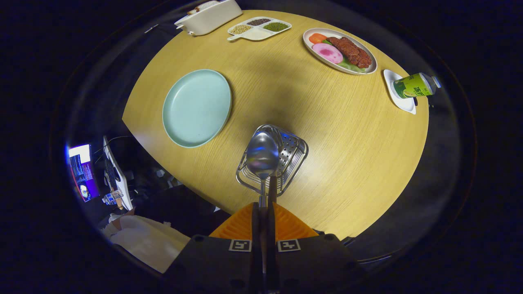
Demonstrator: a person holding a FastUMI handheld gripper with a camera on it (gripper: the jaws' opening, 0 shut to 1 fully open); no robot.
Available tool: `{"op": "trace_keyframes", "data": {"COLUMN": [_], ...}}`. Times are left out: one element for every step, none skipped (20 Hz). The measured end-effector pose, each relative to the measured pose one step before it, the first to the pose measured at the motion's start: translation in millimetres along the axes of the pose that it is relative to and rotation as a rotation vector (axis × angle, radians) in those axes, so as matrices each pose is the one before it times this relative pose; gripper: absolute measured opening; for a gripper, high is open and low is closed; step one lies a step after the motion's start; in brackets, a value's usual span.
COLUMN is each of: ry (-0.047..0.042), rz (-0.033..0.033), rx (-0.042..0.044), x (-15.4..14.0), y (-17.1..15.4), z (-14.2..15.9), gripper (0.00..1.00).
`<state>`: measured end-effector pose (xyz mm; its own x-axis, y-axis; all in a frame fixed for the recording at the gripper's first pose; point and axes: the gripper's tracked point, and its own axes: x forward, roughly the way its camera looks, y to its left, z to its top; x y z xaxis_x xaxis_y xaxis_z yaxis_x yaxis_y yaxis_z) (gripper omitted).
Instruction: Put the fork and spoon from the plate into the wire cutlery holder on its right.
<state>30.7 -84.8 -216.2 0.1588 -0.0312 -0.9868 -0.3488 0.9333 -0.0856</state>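
My gripper (pixel 264 208) is shut on the handle of a steel spoon (pixel 262 155). The spoon points straight ahead of the fingers, its bowl hanging over the near half of the wire cutlery holder (pixel 292 153), which stands on the wooden table just beyond the fingertips. A dark handle stands up in the holder's near edge, right beside the spoon's neck; I cannot tell whether it is the fork. To the left of the holder lies the pale green plate (pixel 197 107), with nothing on it.
Beyond the holder, at the table's (pixel 347 155) far side, are a plate of food (pixel 339 51), a divided dish of beans (pixel 259 28) and a white casserole (pixel 208 16). A green can (pixel 414 85) lies on a white coaster at the right. A monitor stands off the table's left.
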Motion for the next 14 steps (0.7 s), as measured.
{"op": "trace_keyframes", "data": {"ry": [0.0138,0.0093,0.00668,0.00536,0.00305,-0.00048,-0.00113,-0.00571,0.00101,-0.0078,-0.01216,-0.01234,-0.02258,-0.02877], "rz": [0.00419,0.00543,0.00476,-0.00069,-0.00138,0.00244,0.00476,0.00579,0.00936,-0.00023,0.00525,0.01259,0.01157,0.01259], "rx": [0.00847,0.00469,0.00121,0.00358,0.00326,0.00434,0.00671,0.00322,0.00393,0.00388,0.00004,0.00163,0.00279,0.0062], "x": [2.15,1.2,1.48,0.84,0.51,0.55,0.05,-0.29,-1.17,-0.14,0.18,-3.95,-5.47,-3.19], "y": [-0.44,0.36,0.77,-1.06,-1.2,-1.26,-0.41,-0.59,0.39,-1.24,0.67,2.99,2.28,2.83], "z": [-0.09,1.86,1.82,0.55,1.0,1.48,1.05,1.11,-0.07,1.36,0.29,0.74,2.23,2.08], "gripper": [0.08,0.08,0.08,0.08,0.08,0.08,0.1,0.11,0.12,0.15,0.16,0.2,0.3,0.45]}}
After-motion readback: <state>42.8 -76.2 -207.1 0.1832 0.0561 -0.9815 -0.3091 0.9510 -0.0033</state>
